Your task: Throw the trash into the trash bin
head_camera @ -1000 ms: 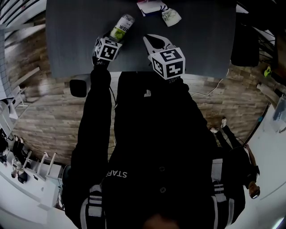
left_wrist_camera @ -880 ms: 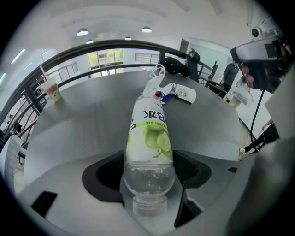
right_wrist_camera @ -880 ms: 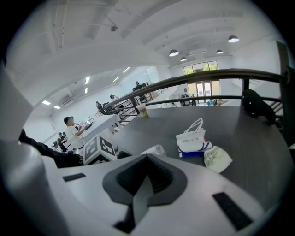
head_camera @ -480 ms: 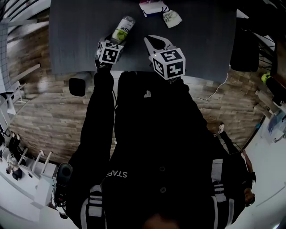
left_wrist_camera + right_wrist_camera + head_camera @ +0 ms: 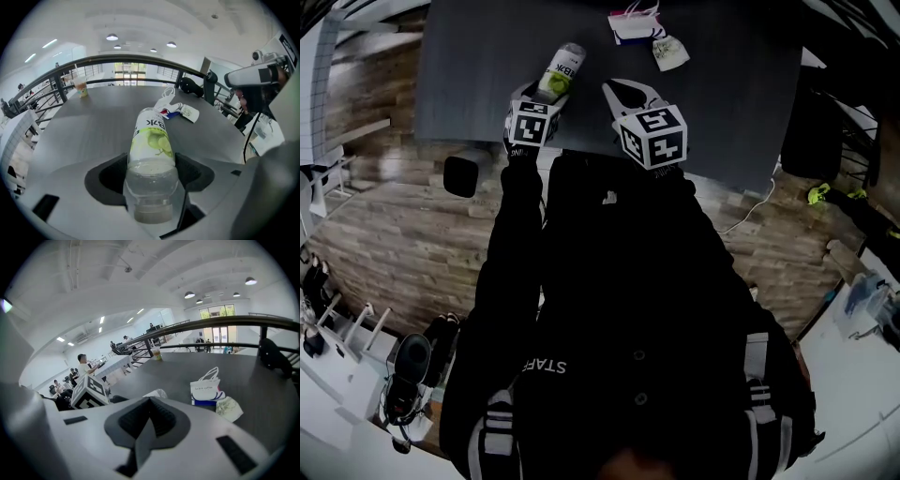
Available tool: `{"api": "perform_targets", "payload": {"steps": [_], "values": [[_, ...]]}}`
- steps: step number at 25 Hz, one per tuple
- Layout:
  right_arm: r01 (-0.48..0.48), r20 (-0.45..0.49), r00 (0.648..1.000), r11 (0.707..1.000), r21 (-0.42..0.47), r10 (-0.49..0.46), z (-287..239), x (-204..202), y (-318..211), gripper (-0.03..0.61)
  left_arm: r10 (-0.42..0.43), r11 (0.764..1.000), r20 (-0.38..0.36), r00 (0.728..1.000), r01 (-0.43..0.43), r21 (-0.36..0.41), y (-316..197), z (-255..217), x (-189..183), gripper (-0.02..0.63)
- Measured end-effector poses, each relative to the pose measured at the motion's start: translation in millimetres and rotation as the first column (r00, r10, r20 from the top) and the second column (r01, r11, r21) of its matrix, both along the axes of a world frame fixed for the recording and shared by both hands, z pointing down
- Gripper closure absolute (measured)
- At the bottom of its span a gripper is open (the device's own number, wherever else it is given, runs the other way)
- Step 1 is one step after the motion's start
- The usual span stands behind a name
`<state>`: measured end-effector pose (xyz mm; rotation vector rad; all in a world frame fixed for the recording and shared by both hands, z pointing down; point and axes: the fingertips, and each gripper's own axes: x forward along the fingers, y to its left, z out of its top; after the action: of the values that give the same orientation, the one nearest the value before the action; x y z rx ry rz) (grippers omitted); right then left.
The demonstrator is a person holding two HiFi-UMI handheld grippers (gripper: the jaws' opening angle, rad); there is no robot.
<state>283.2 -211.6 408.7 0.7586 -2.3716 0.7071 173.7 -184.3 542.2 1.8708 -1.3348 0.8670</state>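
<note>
Nearest, the person's black jacket sleeves (image 5: 511,244) reach forward to the two tools. The left claw (image 5: 151,171) is clamped on a clear plastic bottle with a green-and-white label (image 5: 151,140). Its dark pads press the bare shoulder on either side, the cap end points back toward the person, and the base points to 12 o'clock. The bottle lies low over the near edge of the dark grey surface (image 5: 469,84); whether it rests there or is just lifted I cannot tell. At 3 o'clock from it, the right claw (image 5: 149,401) has its jaws together with nothing between them.

Further out, at 1 o'clock from the right claw, a white paper bag with string handles (image 5: 206,385) sits on something blue, and a crumpled pale paper wad (image 5: 229,408) lies just beside it. At the far edge stands a plastic drink cup (image 5: 82,87).

I judge the task barely begun: one piece is gripped, none is thrown away, and the bag and wad wait untouched. No bin is clearly in view. A small black box (image 5: 461,174) on the wooden floor, at 8 o'clock from the left claw, might be one, but I cannot say.
</note>
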Motion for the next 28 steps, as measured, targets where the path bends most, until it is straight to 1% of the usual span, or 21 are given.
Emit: {"api": "perform_targets", "payload": {"steps": [7,12,15,18,23,25,28], "values": [[0.07,0.012,0.997,0.998,0.008,-0.07,-5.7,-21.9,4.0,0.563,-0.134,0.99,-0.038,0.99,0.135,0.042,11.8,-24.5,-15.8,0.285],[0.113,0.007,0.993,0.993,0.016,-0.114,-6.7,-46.8,12.0,0.563,-0.182,0.979,-0.06,0.981,0.187,0.077,17.3,-37.7,-33.9,0.285],[0.133,-0.001,0.991,0.991,0.022,-0.133,-6.8,-67.8,17.9,0.563,-0.219,0.969,-0.089,0.972,0.227,0.094,21.7,-44.4,-53.0,0.287],[0.143,-0.008,0.99,0.989,0.022,-0.143,-5.8,-90.8,26.7,0.563,-0.242,0.962,-0.094,0.966,0.252,0.105,35.6,-48.3,-75.6,0.287],[0.188,-0.016,0.982,0.982,0.027,-0.187,-7.8,-137.7,47.6,0.563,-0.294,0.945,-0.114,0.949,0.306,0.111,63.8,-54.8,-116.3,0.287],[0.215,-0.017,0.976,0.976,0.025,-0.215,-7.3,-158.8,57.8,0.563,-0.328,0.933,-0.117,0.937,0.341,0.114,77.5,-57.4,-135.3,0.287],[0.266,-0.018,0.964,0.964,0.022,-0.265,-4.7,-191.5,75.6,0.563,-0.385,0.909,-0.124,0.914,0.399,0.123,99.0,-62.6,-163.5,0.287]]}}
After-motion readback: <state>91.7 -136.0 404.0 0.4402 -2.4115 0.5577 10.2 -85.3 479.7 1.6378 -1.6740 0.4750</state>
